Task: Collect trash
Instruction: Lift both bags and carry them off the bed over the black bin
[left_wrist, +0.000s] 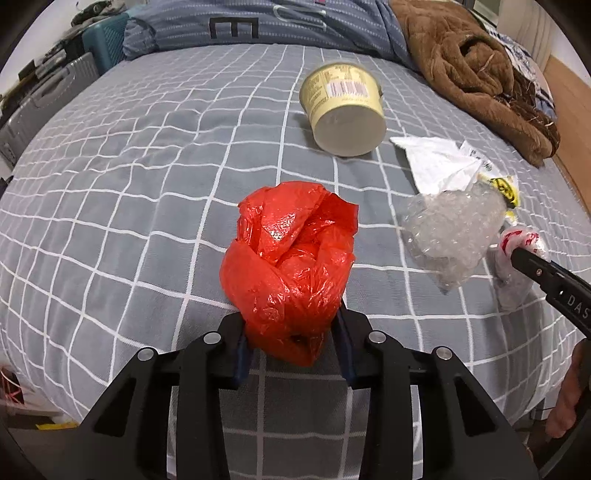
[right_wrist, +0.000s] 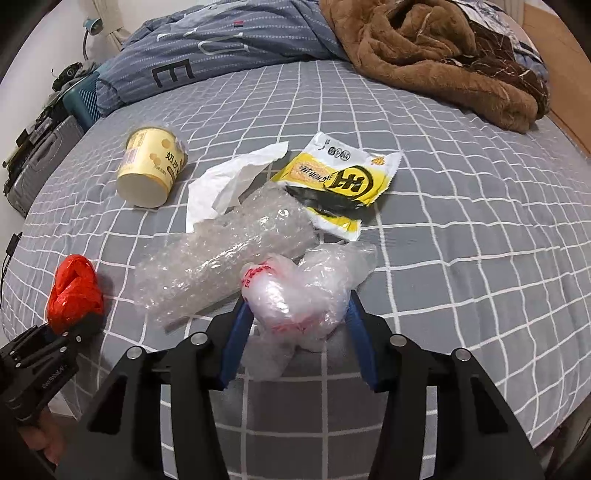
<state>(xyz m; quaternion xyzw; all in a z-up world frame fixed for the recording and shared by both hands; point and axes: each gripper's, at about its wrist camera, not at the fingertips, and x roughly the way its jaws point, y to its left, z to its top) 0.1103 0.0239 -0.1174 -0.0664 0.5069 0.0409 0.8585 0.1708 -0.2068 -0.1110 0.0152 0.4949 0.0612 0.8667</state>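
Pinching soft trash: left gripper fingers clenched on red bag; right gripper fingers squeeze clear bag. Light, slippery; grip bunched middles.

1. A bedroom in a home: a bed covered by a grey sheet with a white grid fills both views.
2. A blue striped duvet and a brown fleece blanket lie bunched at the far end.
3. A grey suitcase stands beside the bed.
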